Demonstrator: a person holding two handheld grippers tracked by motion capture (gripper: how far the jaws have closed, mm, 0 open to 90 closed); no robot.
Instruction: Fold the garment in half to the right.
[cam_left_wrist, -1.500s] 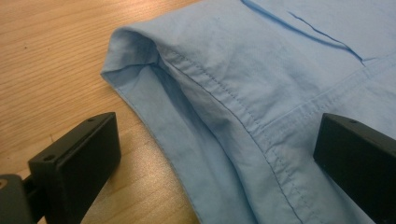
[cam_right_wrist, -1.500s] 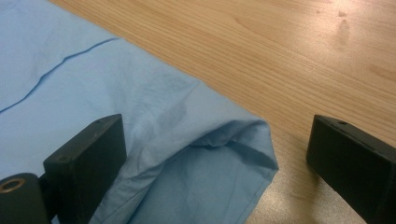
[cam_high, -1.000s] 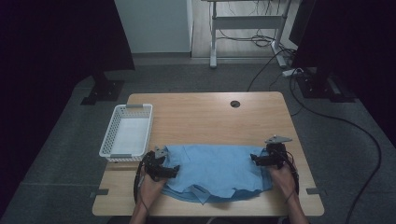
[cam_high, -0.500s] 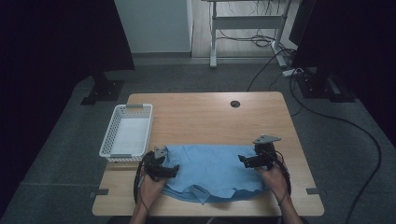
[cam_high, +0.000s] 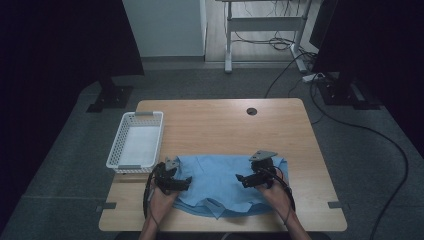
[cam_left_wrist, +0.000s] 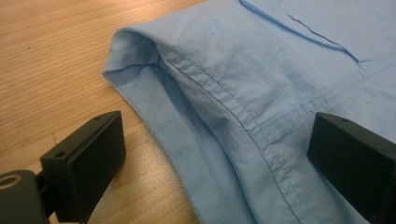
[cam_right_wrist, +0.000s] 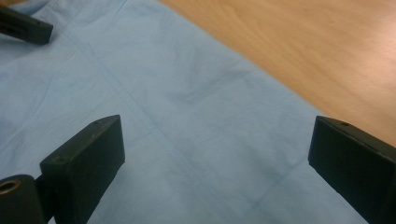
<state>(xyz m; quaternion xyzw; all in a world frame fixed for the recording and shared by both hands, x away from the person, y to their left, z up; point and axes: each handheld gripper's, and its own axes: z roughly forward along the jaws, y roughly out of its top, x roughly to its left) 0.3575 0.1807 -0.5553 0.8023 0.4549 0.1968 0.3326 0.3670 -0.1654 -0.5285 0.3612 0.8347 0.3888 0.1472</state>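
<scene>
A light blue shirt (cam_high: 220, 182) lies spread flat along the front of the wooden table (cam_high: 225, 130). My left gripper (cam_high: 187, 184) rests at its left edge, open. In the left gripper view the jaws straddle a folded sleeve seam of the shirt (cam_left_wrist: 261, 70), one jaw over bare wood and one over cloth; the left gripper (cam_left_wrist: 215, 154) holds nothing. My right gripper (cam_high: 240, 179) hovers over the shirt's right half, pointing left, open. In the right gripper view the shirt (cam_right_wrist: 187, 116) lies flat between the wide jaws of the right gripper (cam_right_wrist: 215, 158).
A white plastic basket (cam_high: 116, 145) stands at the table's left side, just behind my left hand. A round cable hole (cam_high: 251, 111) sits near the far edge. Bare wood stretches behind the shirt. Cables and a desk frame (cam_high: 230, 45) lie on the floor beyond.
My right gripper has moved left from the shirt's right edge to a spot over the cloth. The left gripper has stayed put.
</scene>
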